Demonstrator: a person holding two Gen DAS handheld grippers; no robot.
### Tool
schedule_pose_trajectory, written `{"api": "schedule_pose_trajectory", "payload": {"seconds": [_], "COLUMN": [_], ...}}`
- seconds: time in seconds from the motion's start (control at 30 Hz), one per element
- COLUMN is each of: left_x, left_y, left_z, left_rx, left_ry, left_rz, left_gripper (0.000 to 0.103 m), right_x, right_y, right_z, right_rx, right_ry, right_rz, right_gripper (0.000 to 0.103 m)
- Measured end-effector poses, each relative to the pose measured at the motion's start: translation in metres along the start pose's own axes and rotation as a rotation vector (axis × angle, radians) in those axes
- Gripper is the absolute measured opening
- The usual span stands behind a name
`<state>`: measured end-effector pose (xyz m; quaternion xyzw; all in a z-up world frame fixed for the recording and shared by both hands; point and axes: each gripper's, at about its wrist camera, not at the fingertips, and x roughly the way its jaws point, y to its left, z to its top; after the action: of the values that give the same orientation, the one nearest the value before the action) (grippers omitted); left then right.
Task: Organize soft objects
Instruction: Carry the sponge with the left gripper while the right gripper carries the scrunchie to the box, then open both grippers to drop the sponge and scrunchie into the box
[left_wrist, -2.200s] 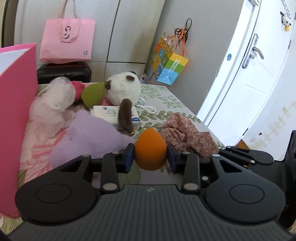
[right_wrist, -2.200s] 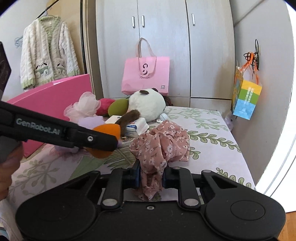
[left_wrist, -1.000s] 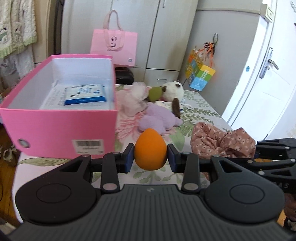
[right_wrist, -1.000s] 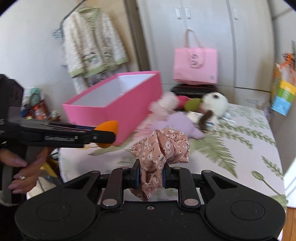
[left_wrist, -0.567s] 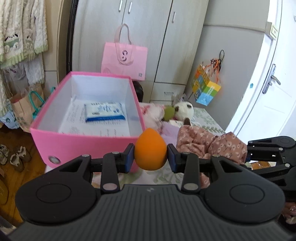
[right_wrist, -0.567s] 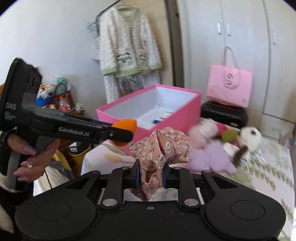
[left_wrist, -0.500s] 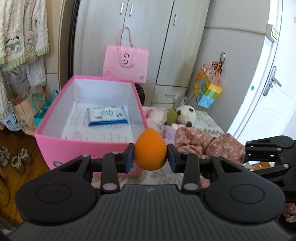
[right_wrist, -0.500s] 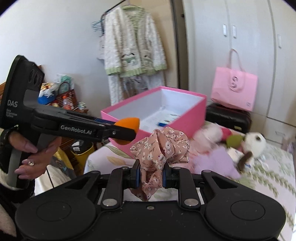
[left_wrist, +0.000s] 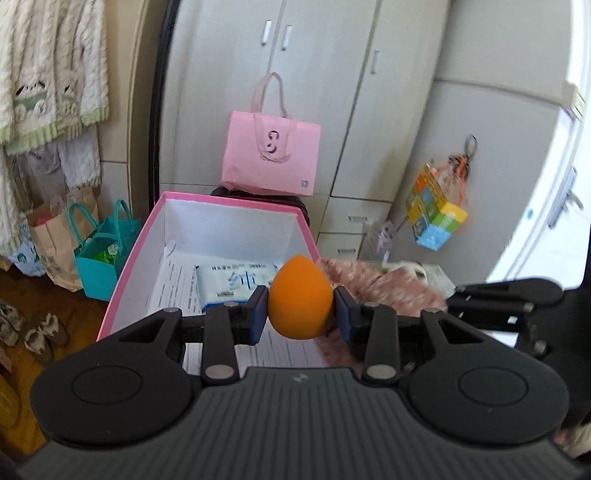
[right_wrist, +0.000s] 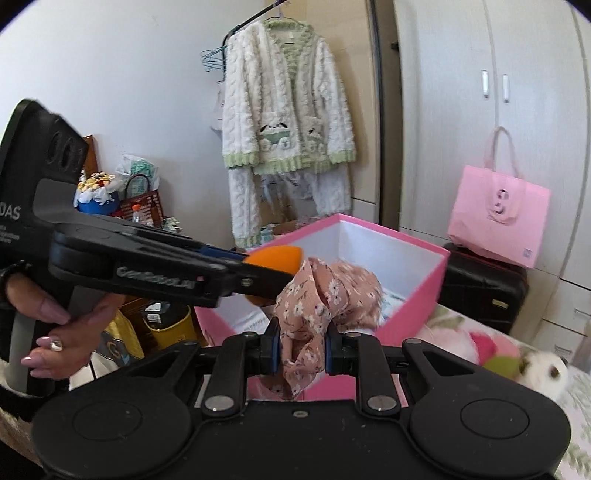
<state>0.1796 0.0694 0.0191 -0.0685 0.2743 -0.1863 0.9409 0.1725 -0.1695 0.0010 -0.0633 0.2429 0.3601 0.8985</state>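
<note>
Now my left gripper (left_wrist: 300, 311) pinches an orange sponge (left_wrist: 300, 298) above the pink box (left_wrist: 129, 254); my right gripper (right_wrist: 301, 349) clamps a floral scrunchie (right_wrist: 321, 295); "DAS" shows on the left gripper's body

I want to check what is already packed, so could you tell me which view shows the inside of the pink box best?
The left wrist view: it looks down into the pink box, showing a tissue pack. The right wrist view shows mostly its outer walls.
</note>
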Motion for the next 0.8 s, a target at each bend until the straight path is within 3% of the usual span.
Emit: {"api": "schedule_pose_trajectory", "payload": {"seconds": [0.23, 0.47, 0.63, 0.7, 0.77, 0.8], "left_x": [0.052, 0.109, 0.128, 0.129, 0.125, 0.122], "left_y": [0.025, 0.051, 0.058, 0.059, 0.058, 0.058], "left_z": [0.019, 0.022, 0.019, 0.020, 0.022, 0.023], "left_rx": [-0.076, -0.169, -0.228, -0.239, -0.231, -0.230], "left_ry": [0.053, 0.154, 0.197, 0.207, 0.192, 0.177], "left_rz": [0.049, 0.106, 0.136, 0.145, 0.169, 0.182], "left_gripper": [0.037, 0.037, 0.038, 0.044, 0.056, 0.061], "right_x": [0.052, 0.106, 0.126, 0.130, 0.128, 0.124], "right_y": [-0.026, -0.045, -0.059, -0.064, -0.064, -0.062], "right_z": [0.022, 0.029, 0.031, 0.031, 0.030, 0.029], "right_rx": [-0.027, -0.110, -0.128, -0.123, -0.146, -0.159], "right_ry": [0.030, 0.134, 0.190, 0.203, 0.201, 0.185], "right_rz": [0.045, -0.005, -0.011, -0.023, -0.061, -0.078], "right_gripper": [0.026, 0.027, 0.027, 0.033, 0.051, 0.054]}}
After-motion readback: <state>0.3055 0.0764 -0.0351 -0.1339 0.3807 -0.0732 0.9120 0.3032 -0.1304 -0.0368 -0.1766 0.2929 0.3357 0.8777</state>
